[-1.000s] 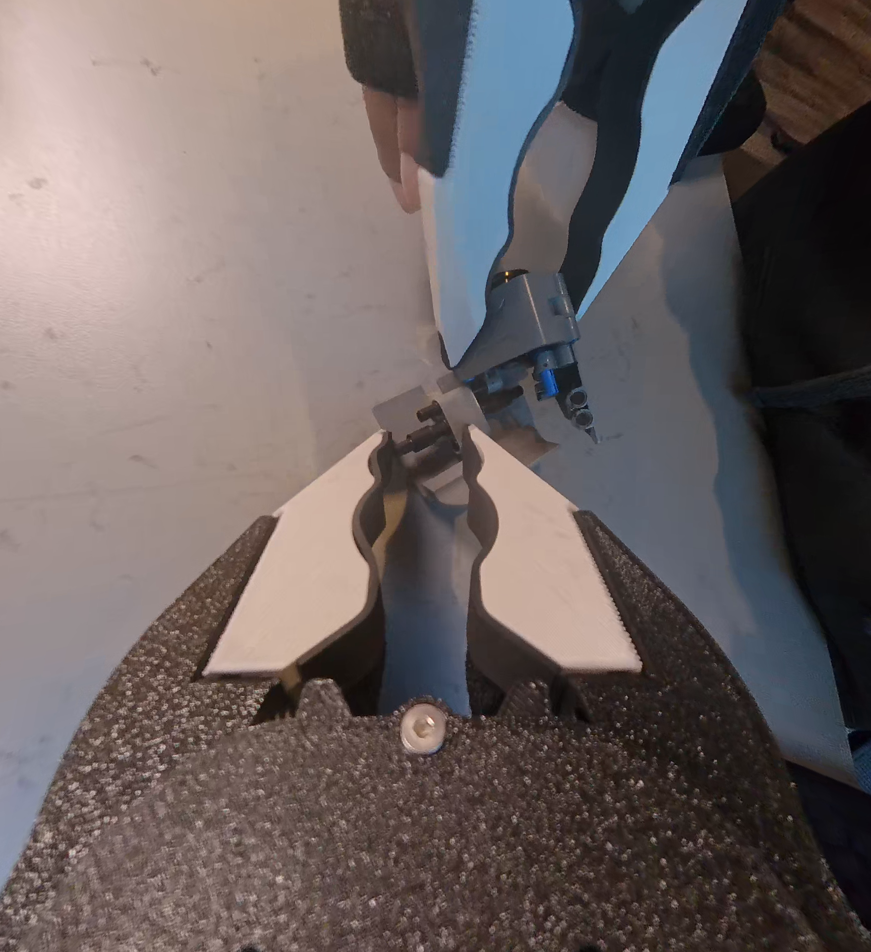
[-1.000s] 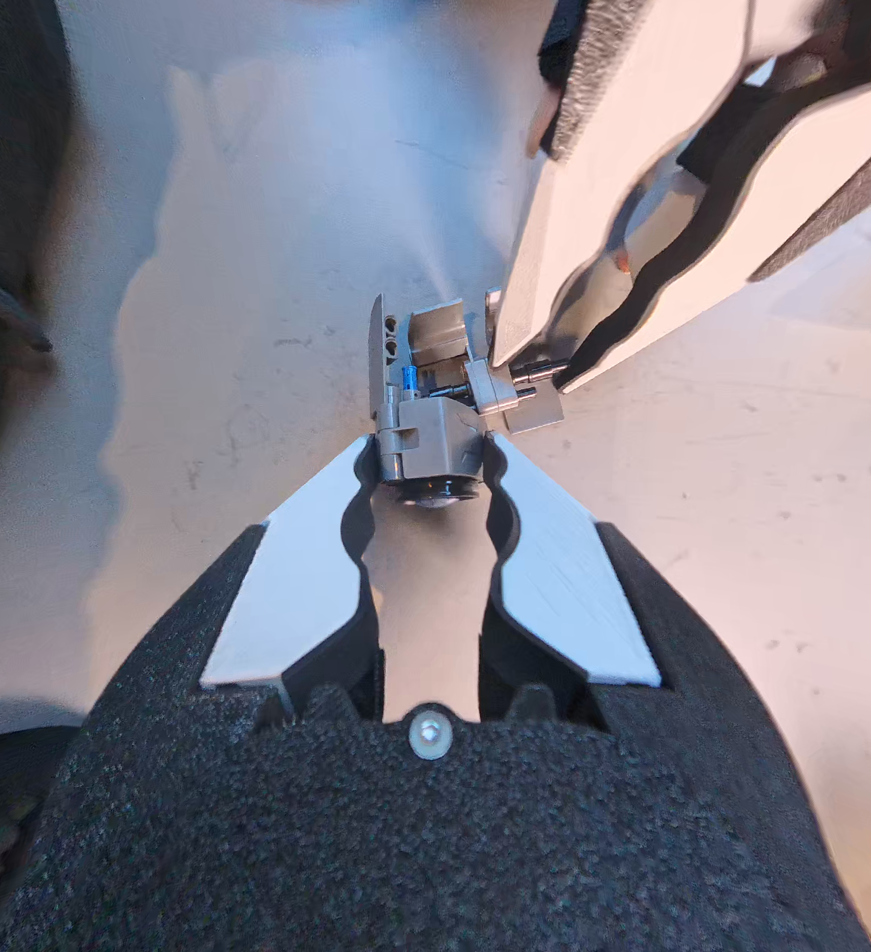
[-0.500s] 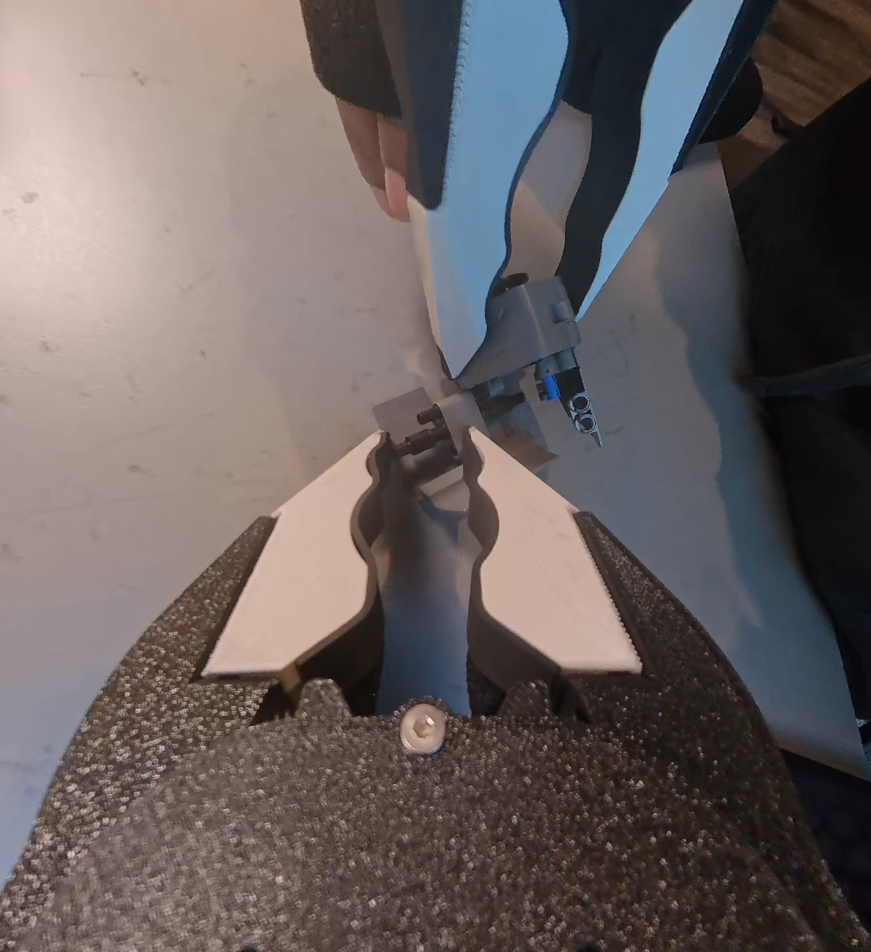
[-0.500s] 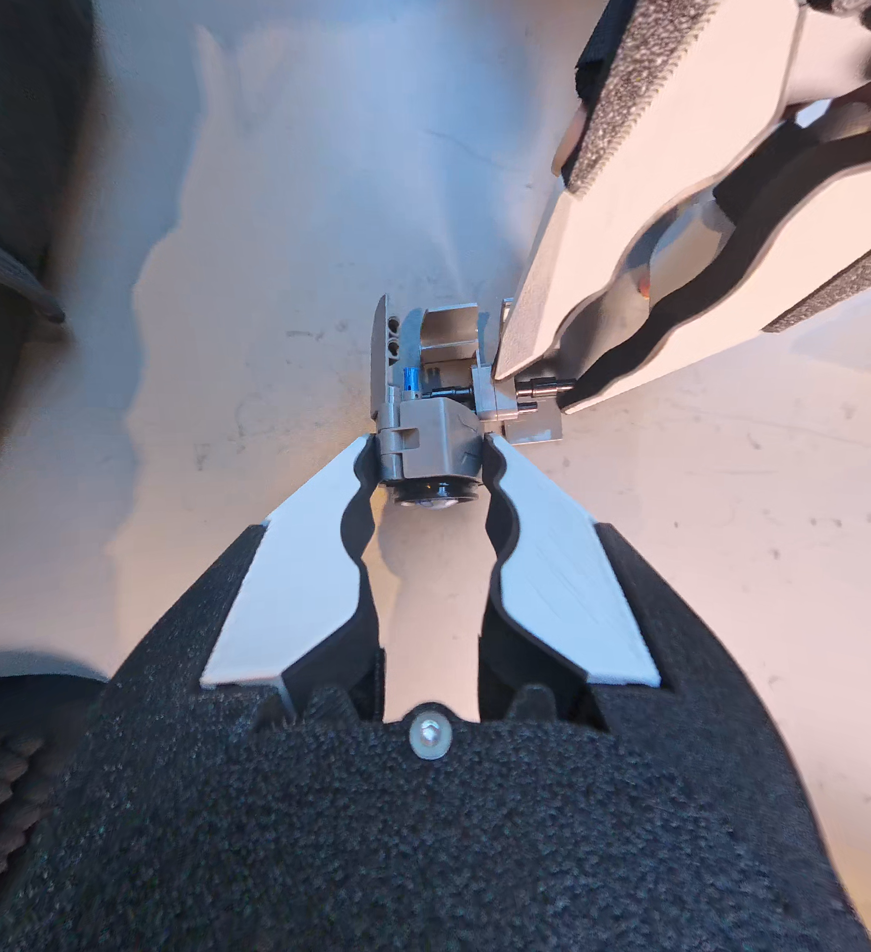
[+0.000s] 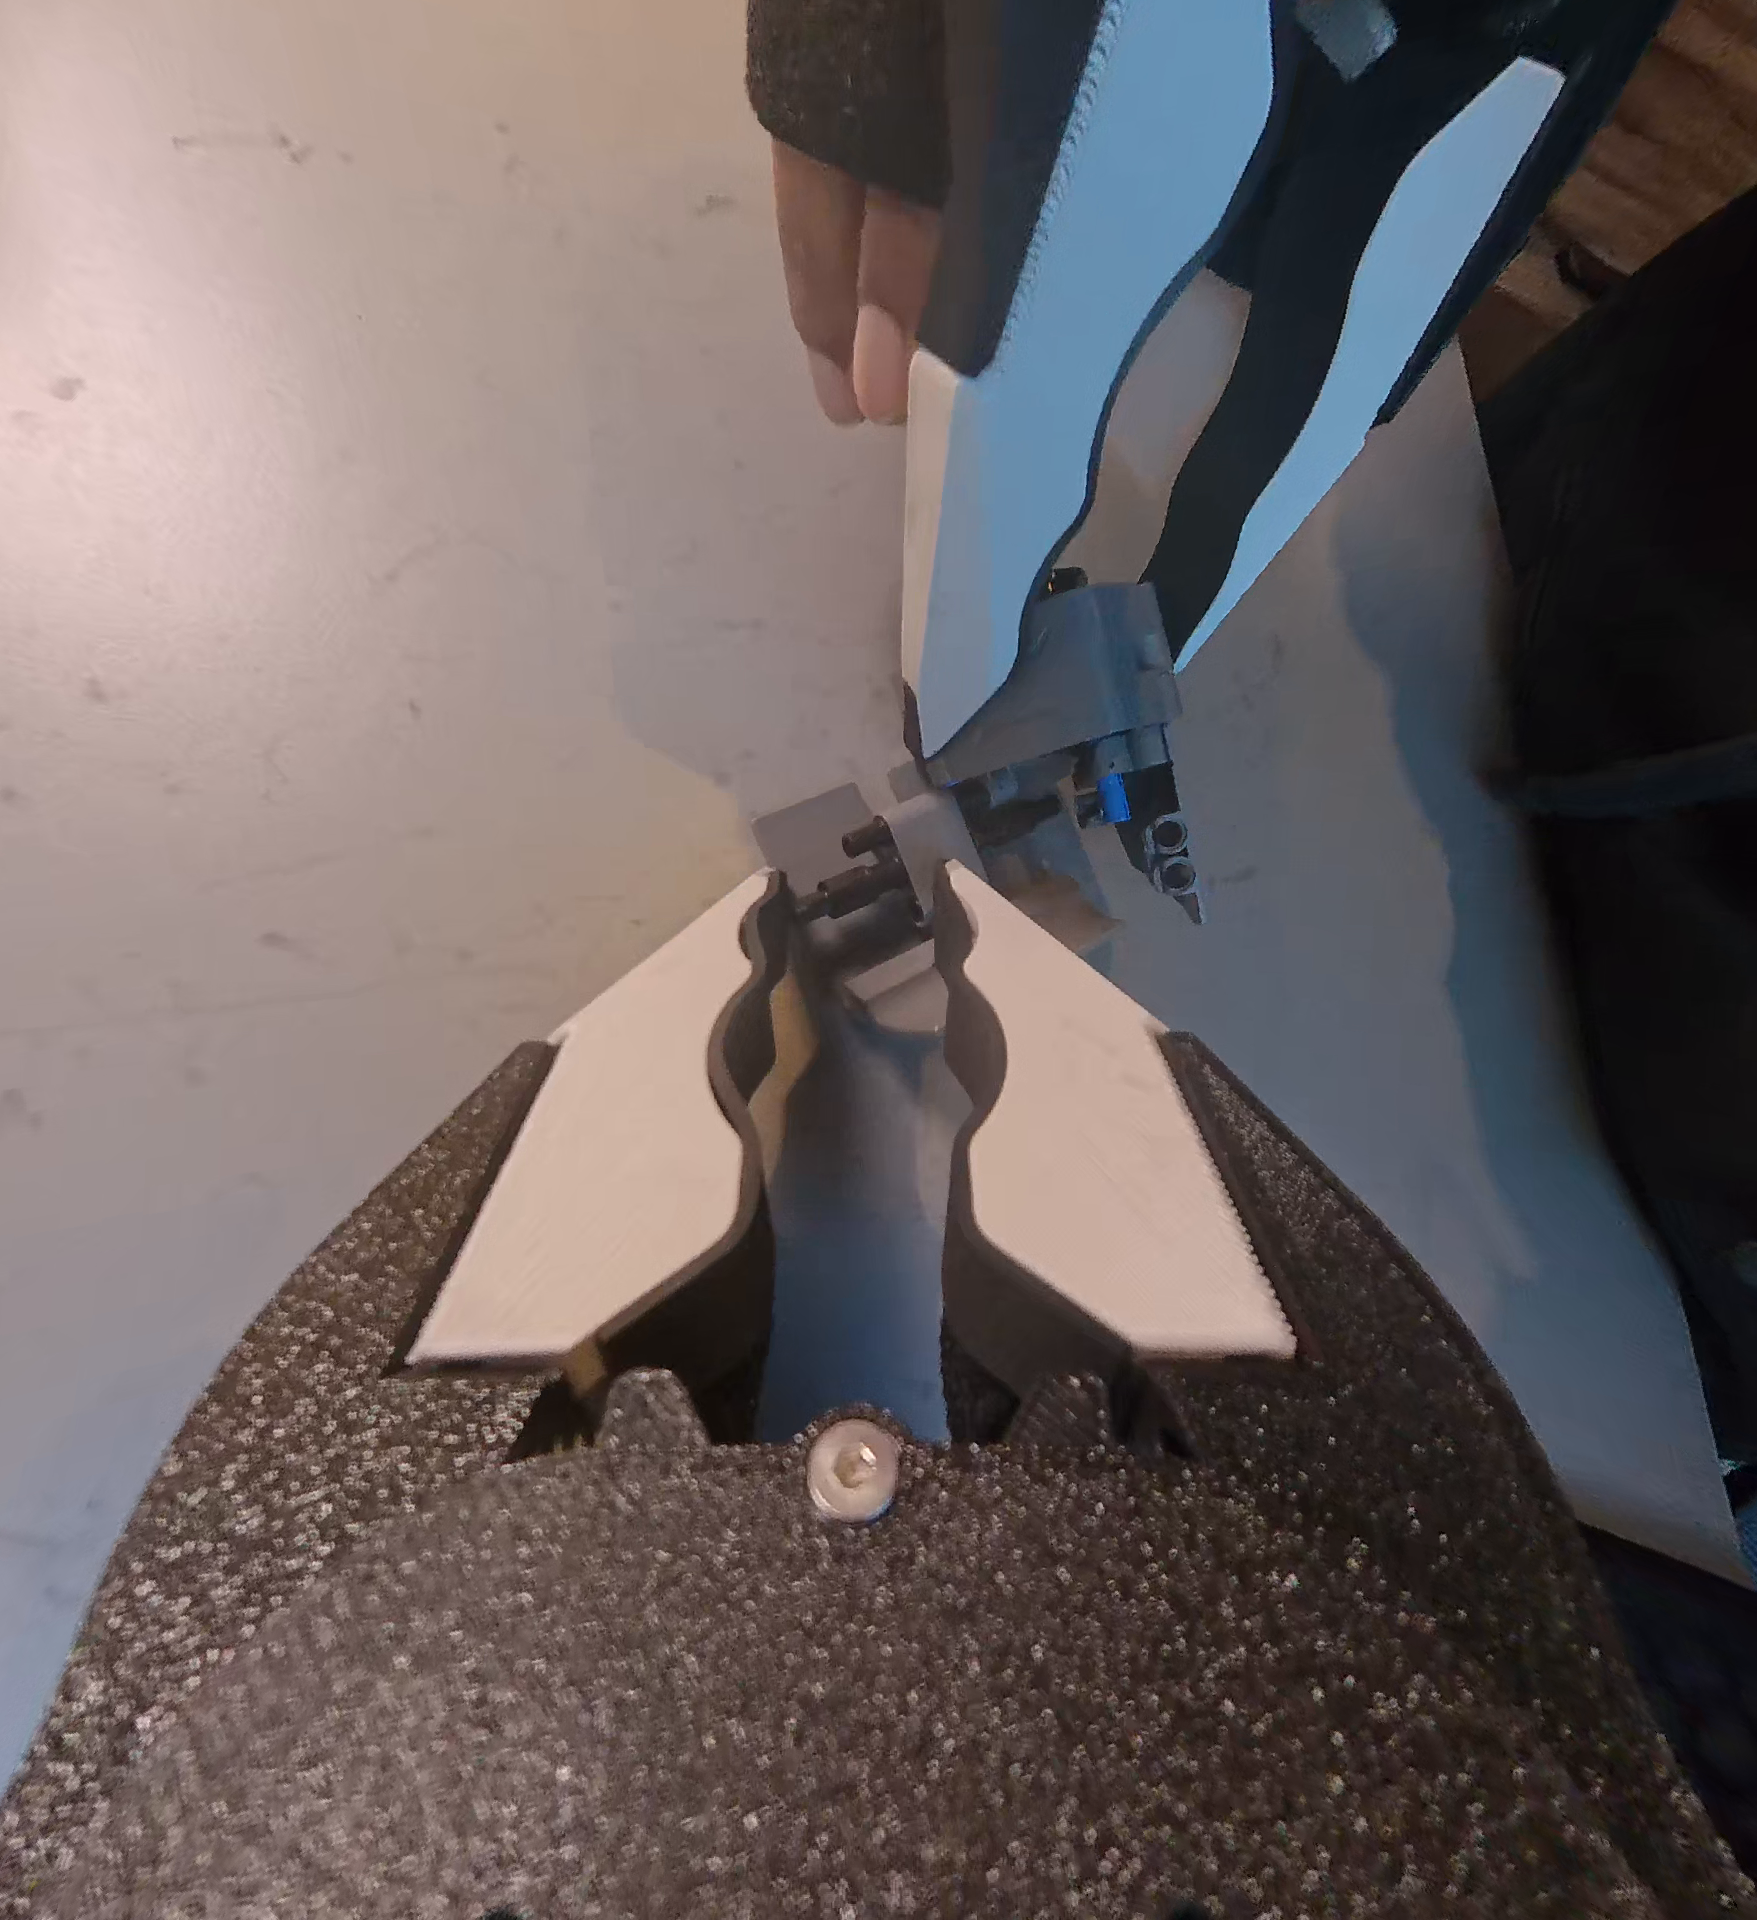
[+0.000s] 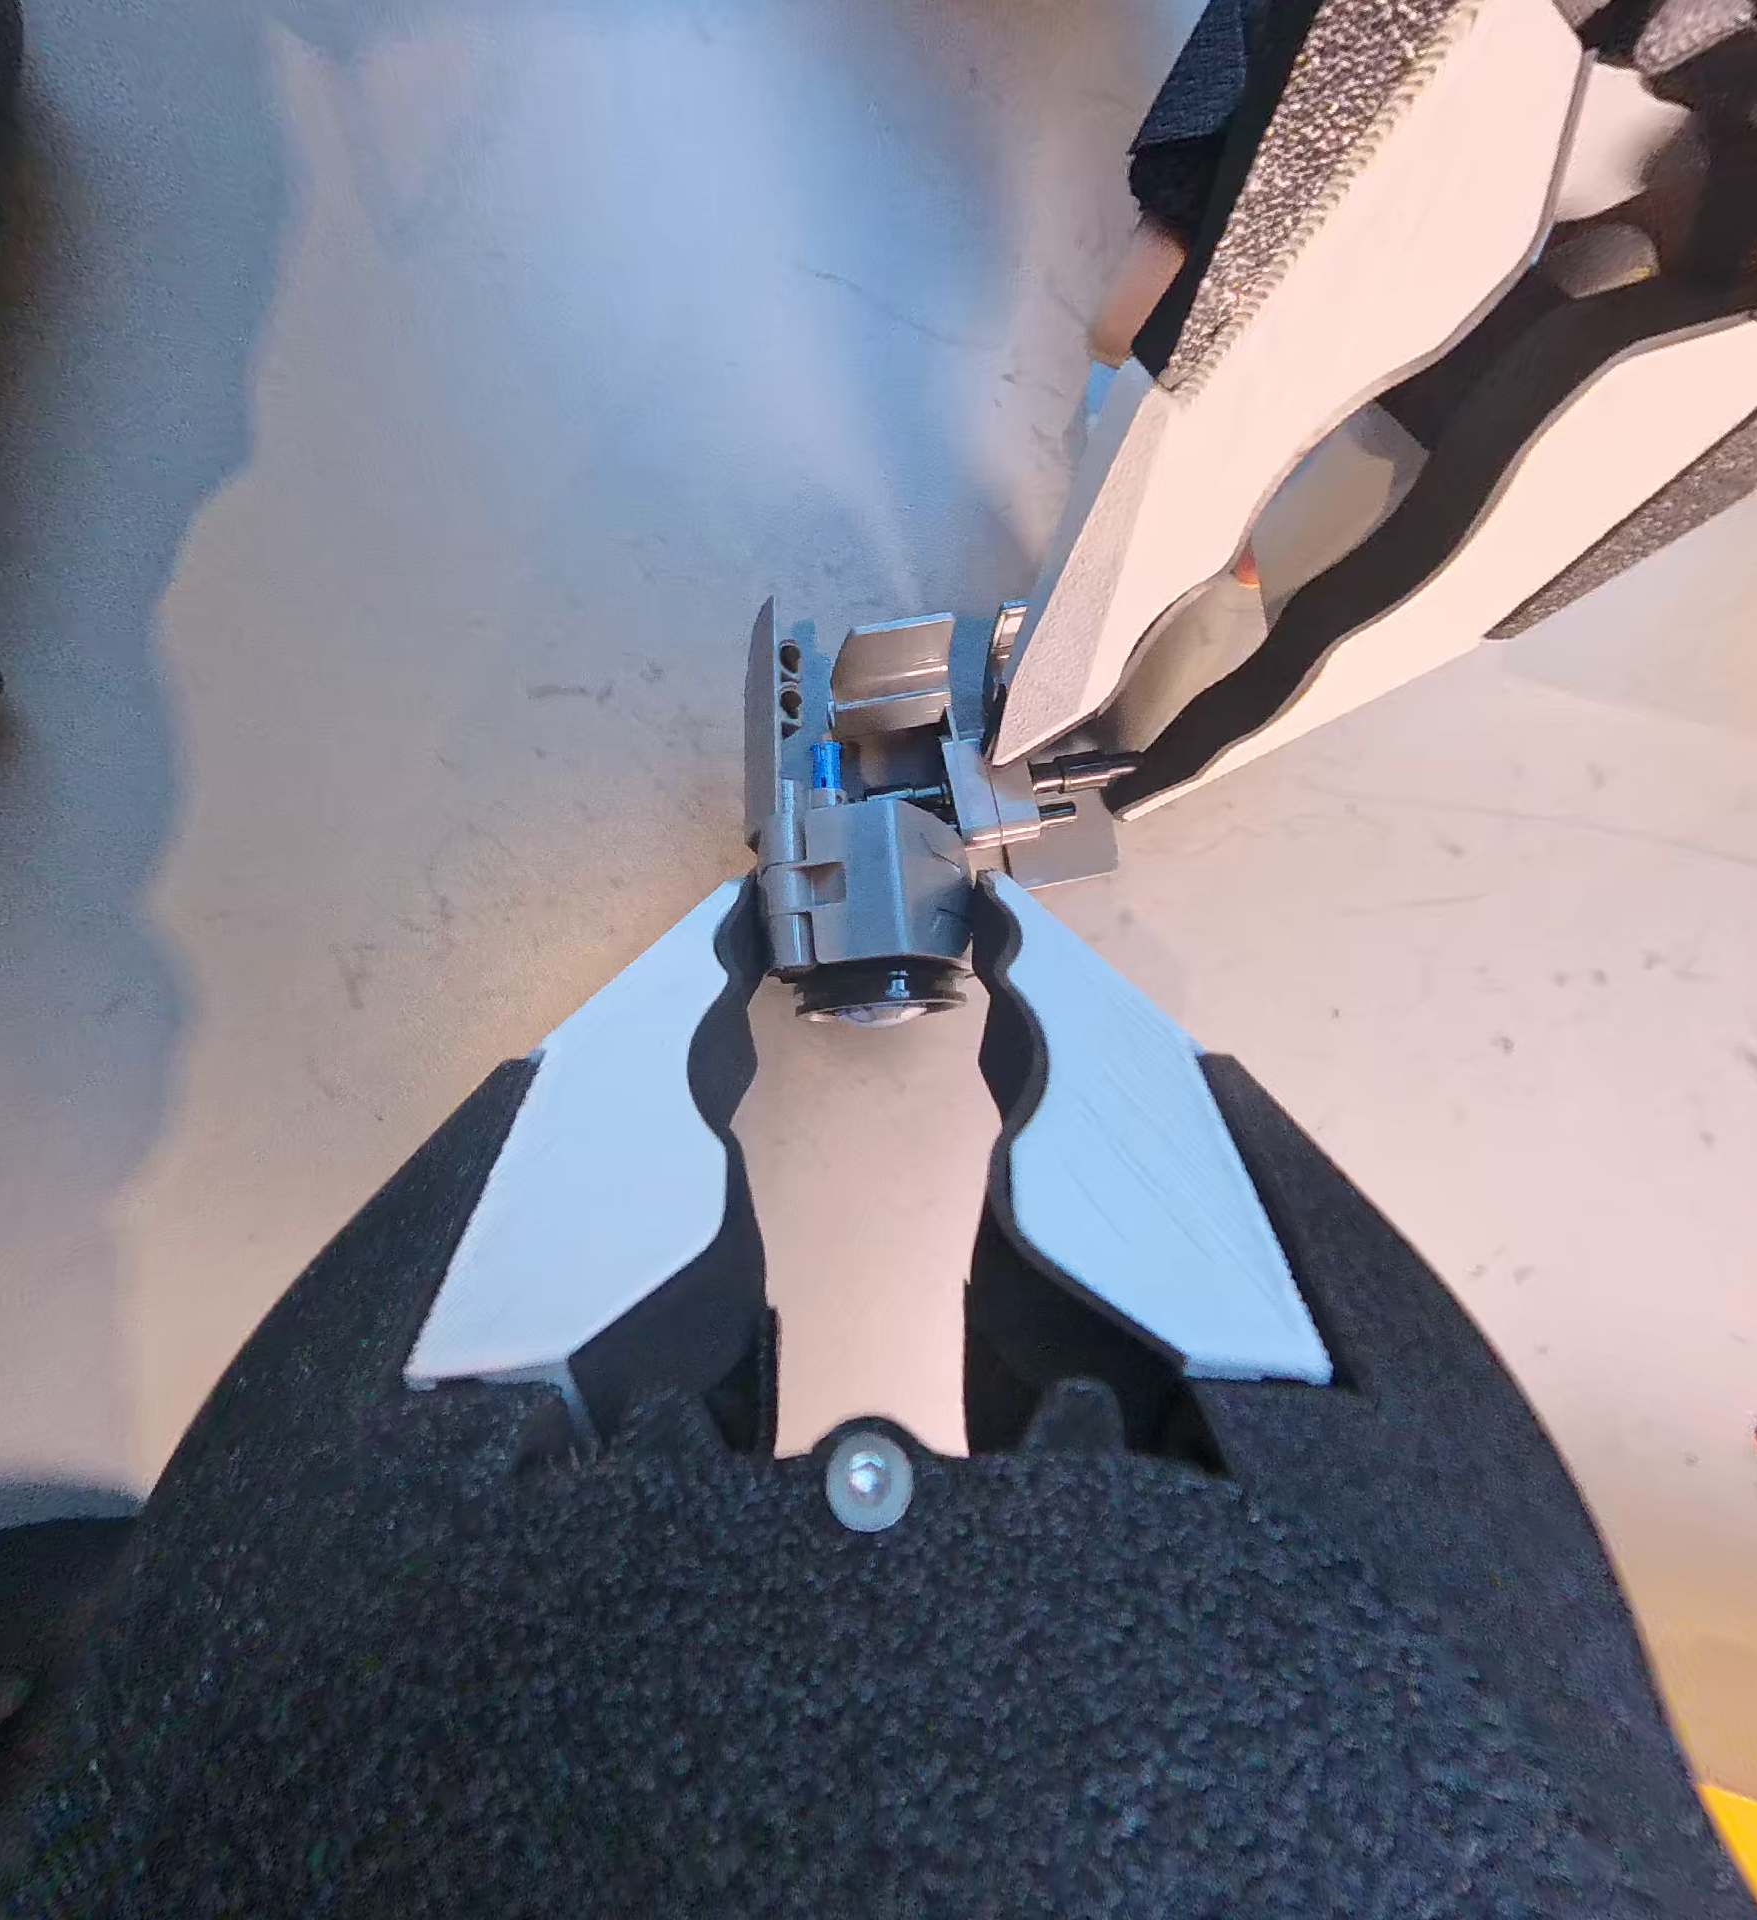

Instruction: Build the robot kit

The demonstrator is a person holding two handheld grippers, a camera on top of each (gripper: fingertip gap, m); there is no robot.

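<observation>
Brick assembly [image 6: 884, 831] between both grippers' jaws (above the table [image 6: 438, 520])

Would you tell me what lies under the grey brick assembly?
Pale scuffed tabletop shows around the grey brick assembly, held by both claws; the patch directly beneath is hidden.

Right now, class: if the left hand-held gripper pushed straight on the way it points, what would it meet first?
The left hand-held gripper is already closed on the grey brick assembly, at its black pins. Straight ahead lies the rest of that assembly, then probably the right hand-held gripper clamping its far end.

No readable text, labels or numbers anywhere.
</observation>
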